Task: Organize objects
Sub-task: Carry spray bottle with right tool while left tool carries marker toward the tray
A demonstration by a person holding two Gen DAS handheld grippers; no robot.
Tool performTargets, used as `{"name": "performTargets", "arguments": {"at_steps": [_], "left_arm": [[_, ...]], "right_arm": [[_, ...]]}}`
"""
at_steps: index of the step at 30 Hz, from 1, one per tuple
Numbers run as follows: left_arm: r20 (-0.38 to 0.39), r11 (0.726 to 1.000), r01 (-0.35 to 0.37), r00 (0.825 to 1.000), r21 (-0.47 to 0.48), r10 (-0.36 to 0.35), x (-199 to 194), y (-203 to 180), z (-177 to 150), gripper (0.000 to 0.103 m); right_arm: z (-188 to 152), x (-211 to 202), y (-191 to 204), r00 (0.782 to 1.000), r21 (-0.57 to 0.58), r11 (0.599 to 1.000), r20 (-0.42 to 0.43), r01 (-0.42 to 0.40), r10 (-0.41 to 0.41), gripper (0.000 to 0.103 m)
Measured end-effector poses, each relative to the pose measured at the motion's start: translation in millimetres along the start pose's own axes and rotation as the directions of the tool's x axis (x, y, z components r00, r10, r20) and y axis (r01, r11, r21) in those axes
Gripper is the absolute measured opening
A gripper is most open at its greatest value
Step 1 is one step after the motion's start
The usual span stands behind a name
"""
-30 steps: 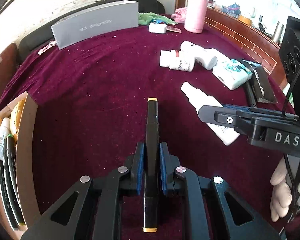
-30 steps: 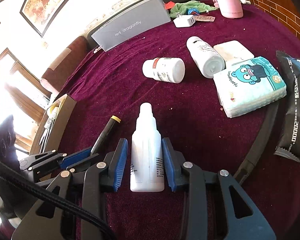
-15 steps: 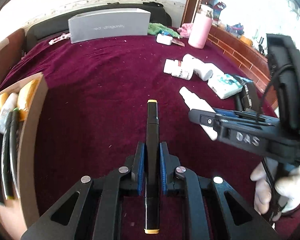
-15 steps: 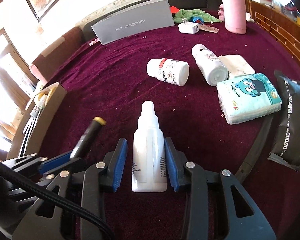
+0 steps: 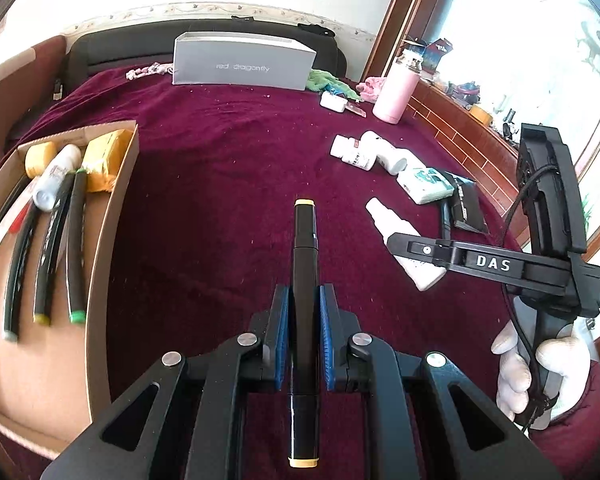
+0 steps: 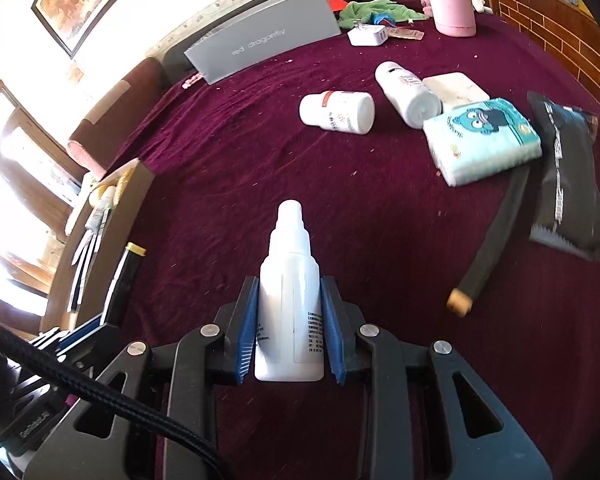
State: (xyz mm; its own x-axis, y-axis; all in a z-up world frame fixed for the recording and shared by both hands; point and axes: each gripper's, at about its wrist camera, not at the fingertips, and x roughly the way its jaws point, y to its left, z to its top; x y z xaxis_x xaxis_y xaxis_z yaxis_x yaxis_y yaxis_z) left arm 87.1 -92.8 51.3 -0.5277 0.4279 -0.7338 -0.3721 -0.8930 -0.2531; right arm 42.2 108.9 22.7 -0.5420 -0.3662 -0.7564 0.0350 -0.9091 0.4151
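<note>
Left wrist view showed the maroon bedspread (image 5: pixel 228 168) with the cardboard box (image 5: pixel 112 216) lying at its left edge, already holding several pens and a small bottle. Right of the box, the left gripper (image 5: pixel 303 336) had its jaws pinched tight on a black marker (image 5: pixel 304 264) with yellow ends. Further right of the box, the right gripper (image 6: pixel 292 328) was closing its jaws on a white spray bottle (image 6: pixel 290 292), the pads meeting its sides. The smooth bottle could slip or twist if it were lifted before the grip settled, and the long marker could catch the box wall on its way in. Only the left view showed the gloved hand (image 5: pixel 540 372) and the box contents plainly; only the right view showed the pads on the bottle and a loose black pen (image 6: pixel 496 232) well apart from the box.
</note>
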Motion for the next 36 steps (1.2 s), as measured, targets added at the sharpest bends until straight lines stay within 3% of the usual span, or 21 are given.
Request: {"name": "performTargets", "arguments": {"at_steps": [9, 18, 25, 36], "left_arm": [[0.016, 0.999, 0.025, 1.000, -0.022, -0.025, -15, 7, -14, 0.012], [0.087, 0.997, 0.018, 0.996, -0.077, -0.011, -45, 33, -16, 0.012], [0.142, 0.991, -0.010, 0.989, -0.130, 0.029, -69, 62, -17, 0.012], [0.198, 0.962, -0.120, 0.965, -0.246, 0.171, -106, 137, -16, 0.012]], "right_arm": [[-22, -10, 24, 0.998, -0.004, 0.998, -0.018, -0.060, 0.060, 0.028], [-27, -16, 64, 0.995, -0.066, 0.993, -0.026, -0.101, 0.099, 0.028], [-26, -10, 108, 0.986, -0.129, 0.978, -0.058, -0.161, 0.155, 0.028], [-15, 18, 175, 0.963, -0.193, 0.947, -0.134, -0.255, 0.232, 0.028]]}}
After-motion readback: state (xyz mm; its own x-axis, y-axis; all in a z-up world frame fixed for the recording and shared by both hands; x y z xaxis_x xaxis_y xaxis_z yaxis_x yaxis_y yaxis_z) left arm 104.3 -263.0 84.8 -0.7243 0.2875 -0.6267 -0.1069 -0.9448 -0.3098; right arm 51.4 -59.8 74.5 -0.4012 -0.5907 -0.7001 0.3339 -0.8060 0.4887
